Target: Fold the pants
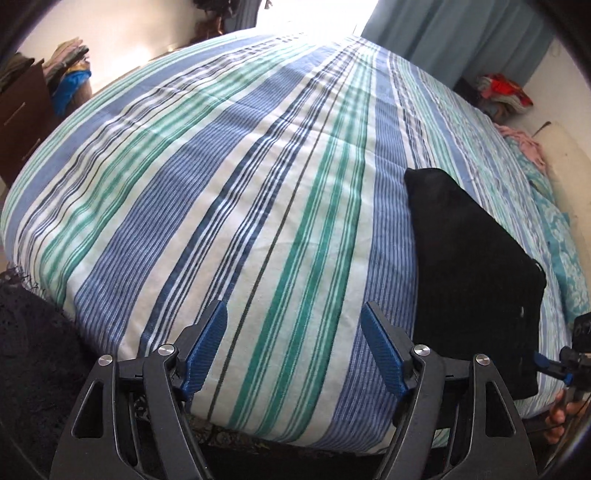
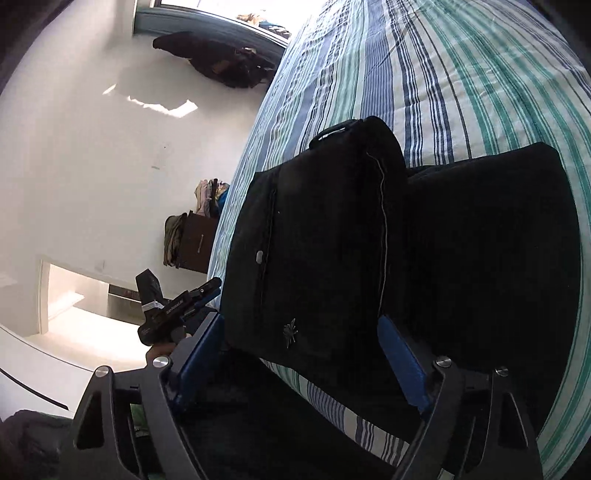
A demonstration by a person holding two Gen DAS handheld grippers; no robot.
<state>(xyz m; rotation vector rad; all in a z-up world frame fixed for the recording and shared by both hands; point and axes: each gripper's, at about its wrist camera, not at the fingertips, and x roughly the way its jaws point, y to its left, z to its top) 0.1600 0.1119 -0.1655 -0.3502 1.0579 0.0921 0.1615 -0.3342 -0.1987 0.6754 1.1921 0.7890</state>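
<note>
The left gripper [image 1: 293, 345] has its jaws wide apart and nothing between them; below them is only the striped bedspread [image 1: 221, 184], near the close edge of the bed. The right gripper [image 2: 299, 354] also has its jaws spread wide. In the right wrist view the black pants [image 2: 332, 240] fill the space between and beyond the two blue pads [image 2: 402, 365], but the pads do not press on the cloth, so it seems that nothing is held; whether the cloth touches one pad cannot be told.

The pants [image 1: 476, 266] lie on the bedspread to the right of the left gripper, near the bed's close edge, already as a compact dark rectangle. In the right wrist view one folded layer lies over another, with a thin light seam line running along it and a small pale button near the left side.

The cloth looks soft and rather thick, probably light enough for one gripper, but limp: if it is lifted from one corner only, the layers will likely hang down and open. A better hold would be at the folded edge, pinching all the layers together, with the second gripper at the opposite corner of the same edge. The dark cloth hides its own creases, so the edges are hard to judge.

Beyond the bed are a dark dresser [image 1: 22, 110] with piled clothes, and blue curtains [image 1: 454, 33].
</note>
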